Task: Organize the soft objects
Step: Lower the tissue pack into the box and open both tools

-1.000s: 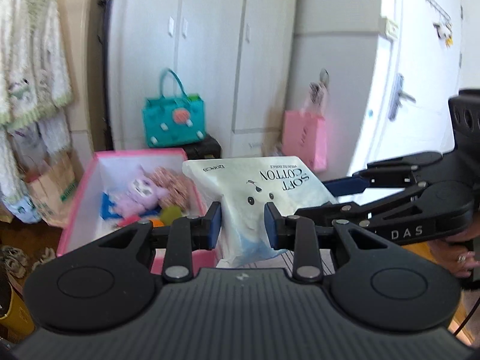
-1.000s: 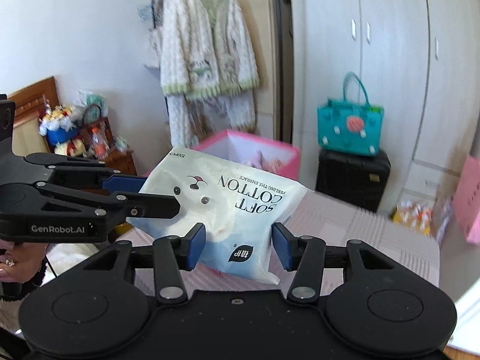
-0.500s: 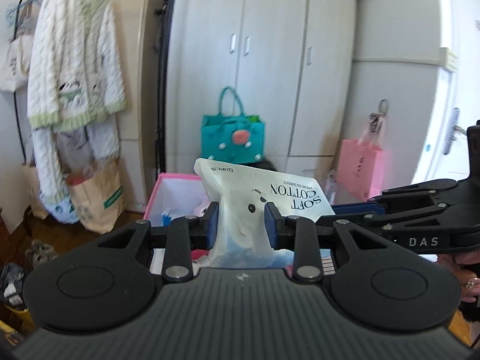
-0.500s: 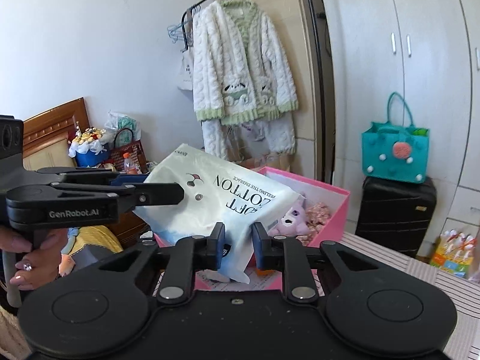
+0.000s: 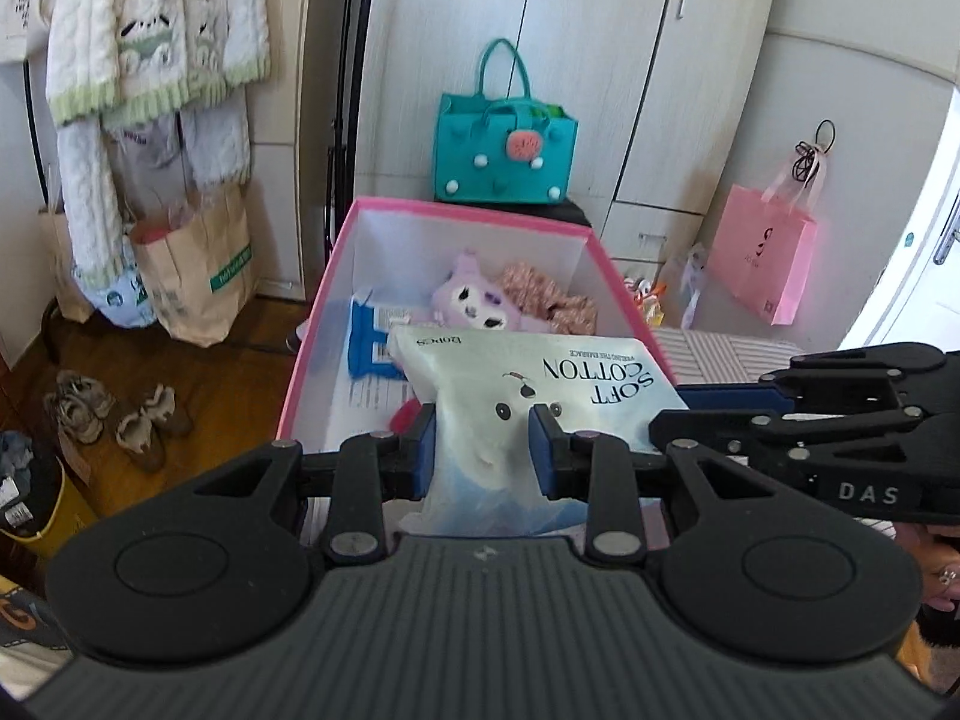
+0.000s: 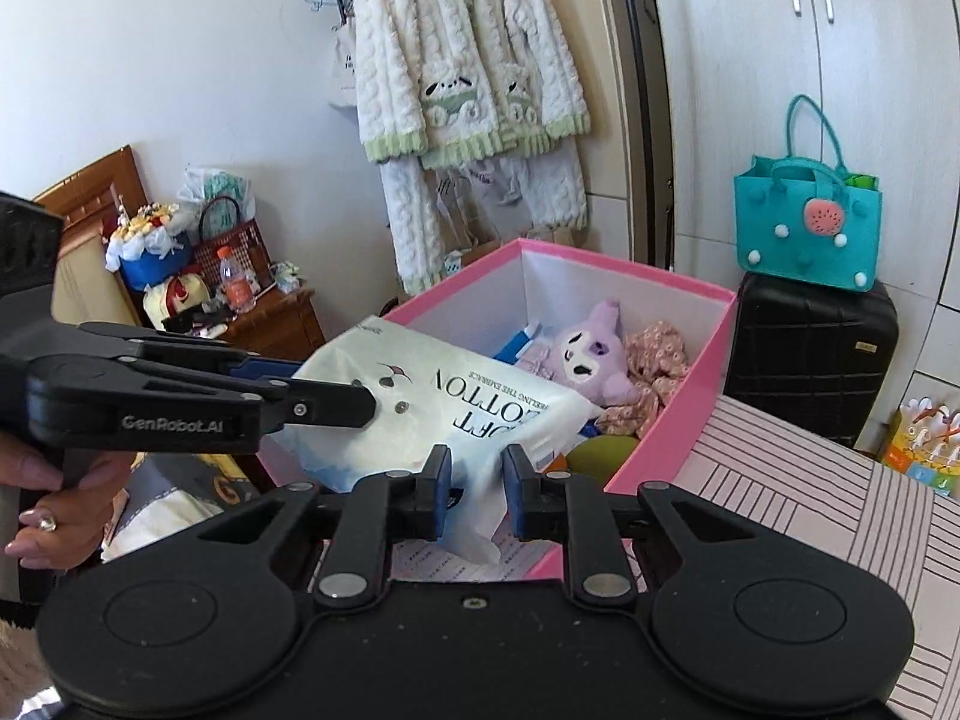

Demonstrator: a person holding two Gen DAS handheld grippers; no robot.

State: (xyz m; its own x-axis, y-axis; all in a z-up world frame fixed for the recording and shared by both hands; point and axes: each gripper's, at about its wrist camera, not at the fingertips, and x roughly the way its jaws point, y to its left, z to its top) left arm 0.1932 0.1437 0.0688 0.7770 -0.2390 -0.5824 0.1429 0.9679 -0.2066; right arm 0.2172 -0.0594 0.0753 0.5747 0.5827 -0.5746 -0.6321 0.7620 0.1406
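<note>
We carry the white cotton-pad pack [image 5: 528,396] between us, the left gripper [image 5: 483,450] clamped on its near edge and the right gripper [image 6: 477,477] pinched on another edge, because a limp bag sags from one grip. It hangs just ahead of both grippers, over the near rim of the pink box [image 5: 465,213]. Beyond our fingertips a purple plush [image 6: 585,357] and floral cloth [image 6: 654,369] fill the far corner, so we judge the nearer floor the freer spot.

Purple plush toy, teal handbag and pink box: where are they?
purple plush toy [image 6: 585,354], right wrist view, on its face.
teal handbag [image 5: 504,150], left wrist view, on its front panel.
pink box [image 6: 678,387], right wrist view, on its right wall.
</note>
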